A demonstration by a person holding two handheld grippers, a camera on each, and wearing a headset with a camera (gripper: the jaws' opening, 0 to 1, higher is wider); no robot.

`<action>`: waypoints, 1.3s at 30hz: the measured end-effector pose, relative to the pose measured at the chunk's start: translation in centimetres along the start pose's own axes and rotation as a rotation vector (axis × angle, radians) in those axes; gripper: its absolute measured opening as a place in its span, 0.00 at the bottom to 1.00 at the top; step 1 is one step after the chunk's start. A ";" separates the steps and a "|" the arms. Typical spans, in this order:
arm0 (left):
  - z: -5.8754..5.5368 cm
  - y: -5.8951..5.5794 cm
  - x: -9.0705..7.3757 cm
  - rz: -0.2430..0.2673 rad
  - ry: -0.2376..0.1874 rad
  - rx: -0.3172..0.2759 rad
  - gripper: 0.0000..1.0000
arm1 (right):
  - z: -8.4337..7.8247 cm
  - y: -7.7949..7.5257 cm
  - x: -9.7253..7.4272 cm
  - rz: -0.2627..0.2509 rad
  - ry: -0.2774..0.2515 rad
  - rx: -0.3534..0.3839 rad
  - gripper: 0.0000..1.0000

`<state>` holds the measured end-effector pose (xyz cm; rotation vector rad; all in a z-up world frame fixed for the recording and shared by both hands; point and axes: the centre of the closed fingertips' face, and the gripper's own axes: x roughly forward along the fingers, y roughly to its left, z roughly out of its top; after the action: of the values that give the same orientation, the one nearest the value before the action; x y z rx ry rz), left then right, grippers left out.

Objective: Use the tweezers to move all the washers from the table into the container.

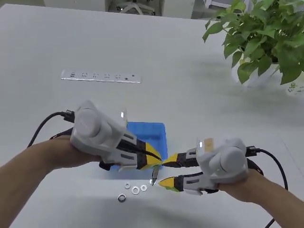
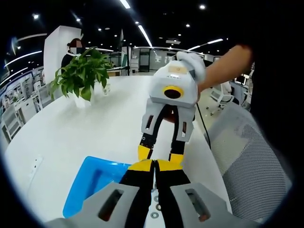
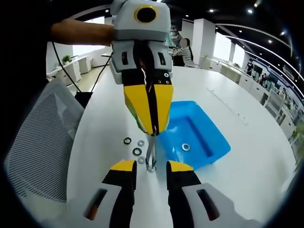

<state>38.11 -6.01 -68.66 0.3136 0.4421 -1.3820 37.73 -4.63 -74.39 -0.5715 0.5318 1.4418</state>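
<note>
Tweezers, upper part hidden in left hand-held gripper, tips beside washers.

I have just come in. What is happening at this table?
A person works with two hand-held grippers. The left claw is shut on thin metal tweezers, whose tips point down at four small metal washers lying on the white table beside a blue plastic container. One washer lies inside the container. The right claw is open, close to the tweezers.

Potted plant at the table corner — power strip apart.
</note>
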 end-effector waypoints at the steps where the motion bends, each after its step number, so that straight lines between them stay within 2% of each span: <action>1: 0.0 0.0 0.0 -0.001 0.000 -0.001 0.05 | 0.0 0.0 0.1 0.005 0.002 -0.003 0.25; 11: -0.1 -0.1 -0.2 -0.008 0.007 0.002 0.05 | -0.3 0.5 1.6 0.073 0.040 -0.048 0.18; 17: -0.2 -0.2 -0.2 -0.014 0.015 0.010 0.05 | -0.2 0.4 2.2 0.096 0.058 -0.072 0.16; 23: -0.1 -0.3 -0.2 -0.021 0.023 0.018 0.05 | -1.0 0.7 2.5 0.127 0.123 -0.142 0.13; 34: -0.1 -0.4 0.0 -0.027 0.026 0.024 0.05 | -1.6 0.7 3.0 0.139 0.173 -0.202 0.11; 39: -0.1 -0.4 0.0 -0.026 0.027 0.022 0.05 | -1.7 0.7 3.0 0.140 0.178 -0.197 0.10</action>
<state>37.75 -6.07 -68.72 0.3457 0.4547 -1.4104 37.21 -3.45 -77.63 -0.8392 0.5827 1.5957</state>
